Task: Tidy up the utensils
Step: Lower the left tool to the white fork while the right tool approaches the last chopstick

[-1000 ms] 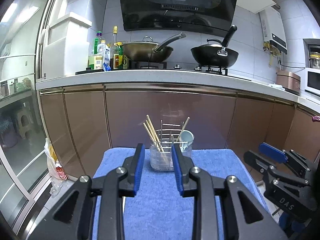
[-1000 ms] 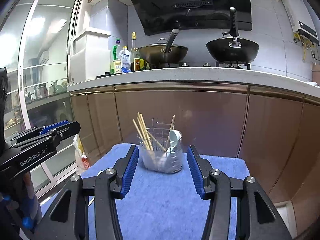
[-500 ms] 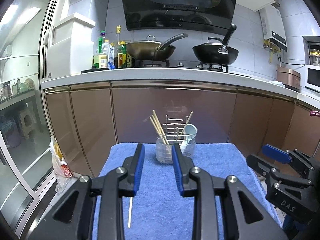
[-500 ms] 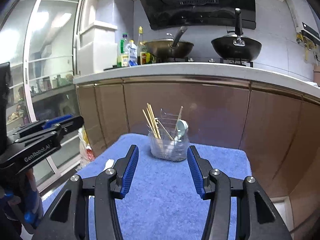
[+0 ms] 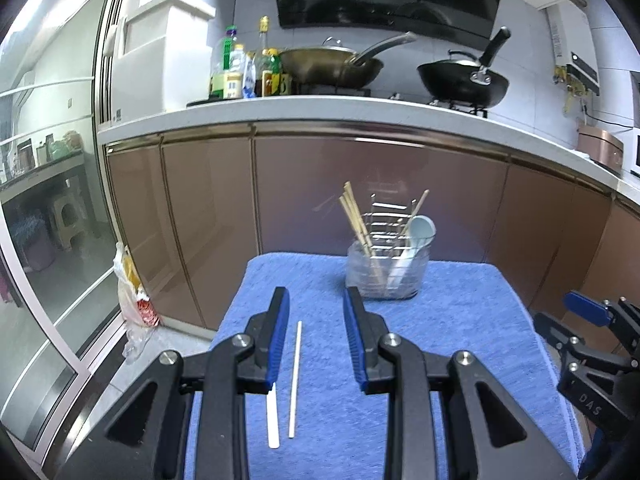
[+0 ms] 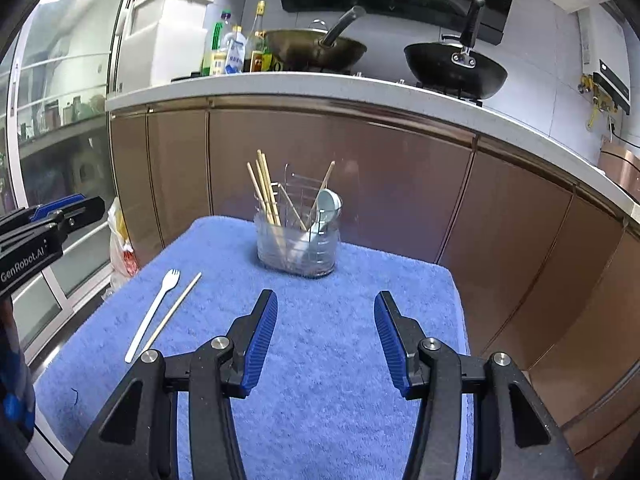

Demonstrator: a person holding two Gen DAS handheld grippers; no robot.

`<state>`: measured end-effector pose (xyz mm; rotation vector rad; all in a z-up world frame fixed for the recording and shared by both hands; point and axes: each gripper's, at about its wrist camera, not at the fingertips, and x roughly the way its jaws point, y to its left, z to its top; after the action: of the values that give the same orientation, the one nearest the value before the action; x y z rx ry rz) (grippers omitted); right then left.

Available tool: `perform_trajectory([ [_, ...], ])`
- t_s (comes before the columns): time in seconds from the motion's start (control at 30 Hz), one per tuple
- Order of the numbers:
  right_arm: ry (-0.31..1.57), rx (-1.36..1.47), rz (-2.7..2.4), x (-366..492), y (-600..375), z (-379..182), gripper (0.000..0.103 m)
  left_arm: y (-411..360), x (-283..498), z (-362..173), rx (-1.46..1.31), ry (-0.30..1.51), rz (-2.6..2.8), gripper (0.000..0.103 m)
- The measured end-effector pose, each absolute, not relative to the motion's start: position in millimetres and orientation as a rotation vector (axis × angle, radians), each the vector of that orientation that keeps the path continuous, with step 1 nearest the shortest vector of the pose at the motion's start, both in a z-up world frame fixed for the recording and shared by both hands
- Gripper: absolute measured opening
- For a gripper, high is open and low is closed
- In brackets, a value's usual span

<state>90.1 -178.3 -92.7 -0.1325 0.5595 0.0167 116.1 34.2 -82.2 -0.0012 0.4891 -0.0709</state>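
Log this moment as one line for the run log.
left claw: open, over chopstick and fork | right claw: open, empty | holder: chopsticks, spoon inside | towel: two utensils loose

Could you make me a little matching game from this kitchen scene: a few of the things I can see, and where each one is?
Things:
1. white plastic fork
2. pale blue spoon
3. black wok
4. right tongs

Places:
A. on the stove, on the counter
B. lying flat on the blue towel beside a loose chopstick
C. standing in the clear holder
D. above the towel, open, holding nothing

Pairs: 1-B, 2-C, 3-A, 4-D
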Motion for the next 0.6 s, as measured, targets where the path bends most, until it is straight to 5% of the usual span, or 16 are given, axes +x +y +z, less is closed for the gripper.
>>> perform_trajectory([
  [0.6,0.624,-0.199,0.036,125.0,-154.8,-107.7,0.050,82.3,177.0,-129.6,-0.056,0.674,-0.021,0.027],
])
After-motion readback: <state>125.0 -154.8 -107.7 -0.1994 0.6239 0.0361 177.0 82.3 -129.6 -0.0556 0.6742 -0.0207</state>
